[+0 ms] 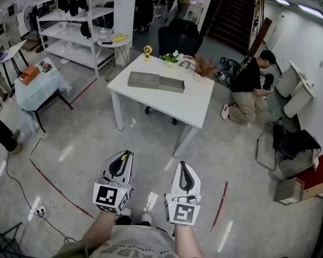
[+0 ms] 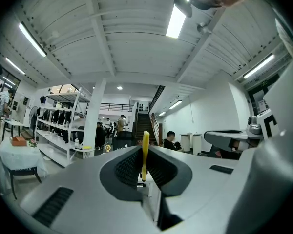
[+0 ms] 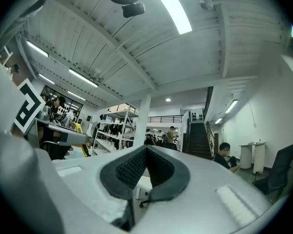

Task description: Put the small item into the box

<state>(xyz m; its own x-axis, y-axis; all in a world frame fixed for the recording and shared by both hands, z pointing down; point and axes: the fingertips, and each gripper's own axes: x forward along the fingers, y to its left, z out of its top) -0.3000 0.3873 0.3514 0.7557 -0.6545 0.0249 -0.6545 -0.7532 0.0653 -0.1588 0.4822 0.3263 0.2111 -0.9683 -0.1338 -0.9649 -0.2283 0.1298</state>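
A thin yellow item [image 2: 145,155] stands on edge between the dark pads of my left gripper [image 2: 144,172], which is shut on it. In the head view its yellow tip [image 1: 127,155] shows at the nose of the left gripper [image 1: 124,159]. My right gripper [image 1: 184,168] is held beside it, shut, and in its own view the right gripper [image 3: 146,154] has nothing between its pads. Both hang over the floor, well short of the white table [image 1: 196,107]. On that table lies a flat grey box [image 1: 173,84] with a second grey tray [image 1: 144,79] against its left side.
A small yellow fan [image 1: 147,51], a green plant [image 1: 170,58] and a dried plant [image 1: 205,66] stand at the table's far edge, with a black chair [image 1: 178,36] behind. A person [image 1: 248,86] crouches right of the table. A cloth-covered side table [image 1: 40,88] stands left.
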